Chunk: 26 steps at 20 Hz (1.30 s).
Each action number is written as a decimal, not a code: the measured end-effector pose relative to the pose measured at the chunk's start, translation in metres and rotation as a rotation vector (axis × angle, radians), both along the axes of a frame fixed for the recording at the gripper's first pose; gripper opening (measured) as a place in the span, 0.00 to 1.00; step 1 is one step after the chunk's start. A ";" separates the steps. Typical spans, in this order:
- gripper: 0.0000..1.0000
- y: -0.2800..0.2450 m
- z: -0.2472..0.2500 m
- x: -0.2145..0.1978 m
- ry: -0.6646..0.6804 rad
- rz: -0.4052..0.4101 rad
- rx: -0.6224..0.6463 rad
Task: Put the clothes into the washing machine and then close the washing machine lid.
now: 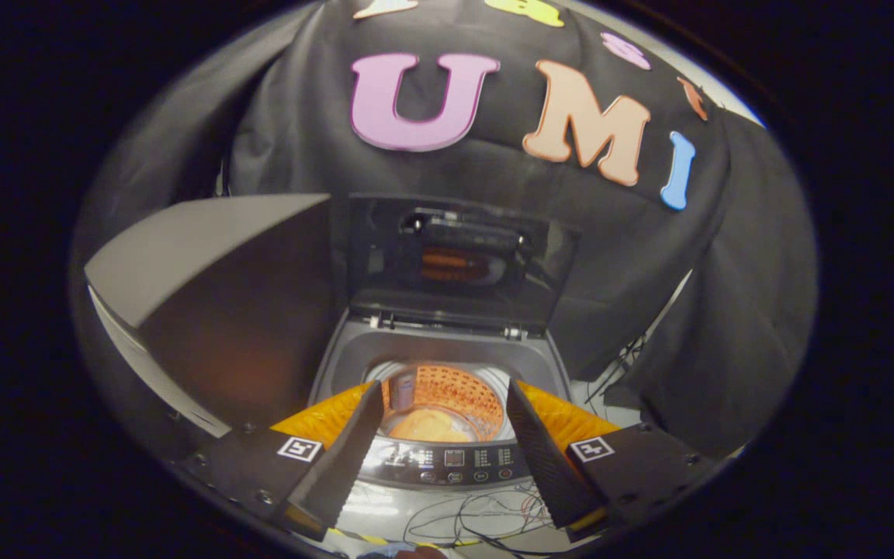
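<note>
A grey top-loading washing machine (354, 353) stands just ahead of my fingers, its drum mouth seen between them. Its dark glass lid (455, 260) stands upright at the back, swung fully up. Orange clothes (427, 425) lie at the bottom of the perforated drum (459, 392), which glows orange. The control panel (455, 458) with small buttons runs along the machine's front edge, between my fingertips. My gripper (445, 423) hovers above the front of the machine, open, with nothing between its fingers.
A grey slanted panel (206, 287) rises close on the left of the machine. Black cloth hangs behind and to the right. Loose thin cables (478, 520) lie on the pale floor in front of the machine and beside its right flank.
</note>
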State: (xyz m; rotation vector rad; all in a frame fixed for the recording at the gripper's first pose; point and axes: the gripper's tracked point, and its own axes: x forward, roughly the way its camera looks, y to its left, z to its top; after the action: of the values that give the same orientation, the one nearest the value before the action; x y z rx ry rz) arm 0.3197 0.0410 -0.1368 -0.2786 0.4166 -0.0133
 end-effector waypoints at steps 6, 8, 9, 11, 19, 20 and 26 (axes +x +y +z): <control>1.00 0.026 0.076 -0.036 -0.144 0.025 0.027; 1.00 0.035 0.095 -0.040 -0.174 0.039 0.024; 0.99 0.039 0.103 -0.040 -0.190 0.046 0.024; 0.99 0.047 0.118 -0.036 -0.217 0.056 0.036; 0.99 0.058 0.142 0.025 -0.255 0.060 0.047; 0.99 0.058 0.144 0.036 -0.260 0.057 0.044; 1.00 0.050 0.141 0.114 -0.259 0.035 0.050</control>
State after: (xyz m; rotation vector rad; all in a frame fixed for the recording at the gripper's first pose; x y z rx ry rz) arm 0.4333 0.0911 0.0044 -0.2315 0.1547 -0.0042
